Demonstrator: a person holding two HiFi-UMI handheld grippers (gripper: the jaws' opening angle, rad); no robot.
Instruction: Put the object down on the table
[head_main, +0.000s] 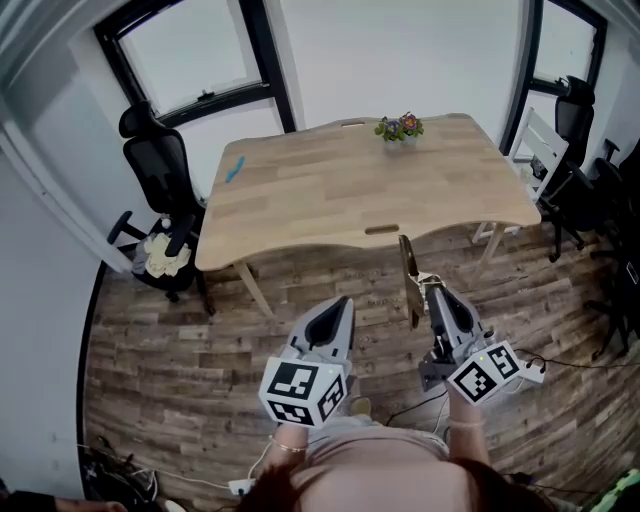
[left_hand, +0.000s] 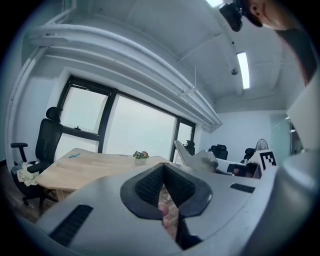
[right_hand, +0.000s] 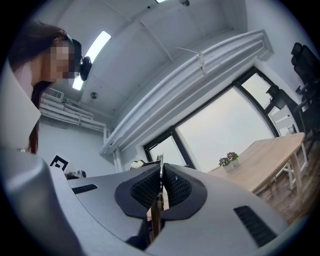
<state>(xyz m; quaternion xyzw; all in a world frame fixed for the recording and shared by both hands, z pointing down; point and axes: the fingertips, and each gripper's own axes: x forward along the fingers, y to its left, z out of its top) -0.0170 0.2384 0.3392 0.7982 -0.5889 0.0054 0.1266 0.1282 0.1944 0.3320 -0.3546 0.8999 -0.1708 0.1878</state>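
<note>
1. Thin flat object (head_main: 408, 275): brownish, held on edge and roughly upright, in the air over the wood floor, short of the table's near edge. Its kind cannot be told.
2. Right gripper (head_main: 430, 292): jaws clamped onto the object's lower part, and most of the piece projects beyond the pads.
3. Left gripper (head_main: 345, 302): jaws closed together with nothing between them, beside the right one.
4. Risk: the grip is narrow and near one end. The piece could pivot or slip out over the floor if jolted.
5. Risk: if released on edge, so thin a piece would likely topple. Laying it flat looks safer.
6. Risk: the projecting tip may knock the table (head_main: 330, 200) rim if brought in low.
7. Table: mostly bare. A flower pot (head_main: 399, 130) stands at the far edge and a small blue item (head_main: 233, 170) at the far left, both well apart from the near side.
8. Surroundings: a black office chair (head_main: 160, 170) stands at the left and more chairs (head_main: 575, 130) at the right. Cables (head_main: 420, 405) lie on the floor near the feet, a possible snag.
</note>
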